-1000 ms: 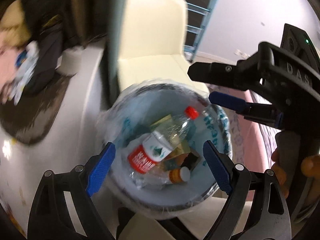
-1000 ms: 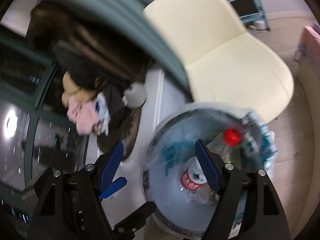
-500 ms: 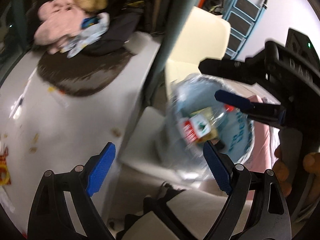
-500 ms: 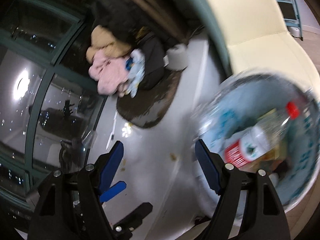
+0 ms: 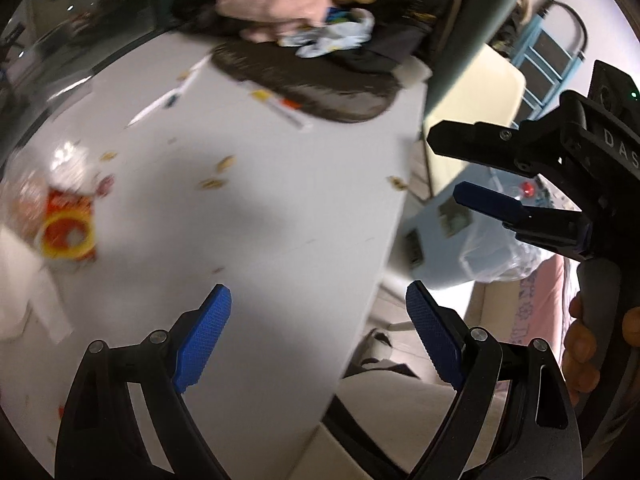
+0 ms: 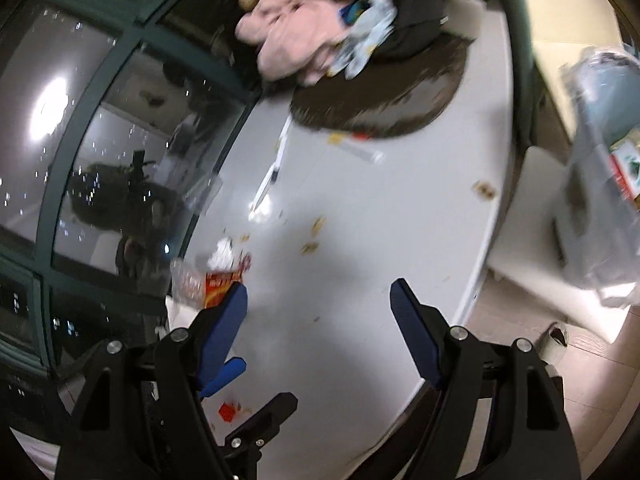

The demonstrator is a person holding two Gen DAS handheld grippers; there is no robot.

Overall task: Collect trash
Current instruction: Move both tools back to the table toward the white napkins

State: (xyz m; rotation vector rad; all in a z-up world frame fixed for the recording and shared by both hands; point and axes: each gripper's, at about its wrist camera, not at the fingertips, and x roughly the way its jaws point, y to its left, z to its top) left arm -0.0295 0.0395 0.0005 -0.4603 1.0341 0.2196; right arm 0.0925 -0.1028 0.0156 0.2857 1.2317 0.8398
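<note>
Left tongs point(image 5: 318, 330): spread, empty, above the surface point(image 5: 280, 216).
Right tongs point(image 6: 318, 322): spread, empty.
Trash: red wrapper point(image 5: 66, 232) with crumpled clear plastic at the surface's left edge; crumbs point(image 5: 212, 182) mid-surface.
Bin point(image 6: 600, 184): lined, off the right edge.
Risk: thin wrapper slipping from a shallow pinch; crumbs too small to grip.

left gripper point(image 5: 318, 334): black linkage frame, silver pivot screws, blue cross-hatched pads. right gripper point(image 6: 319, 322): same build; raised "DAS" lettering and green LED on its body in left view, grey handle
</note>
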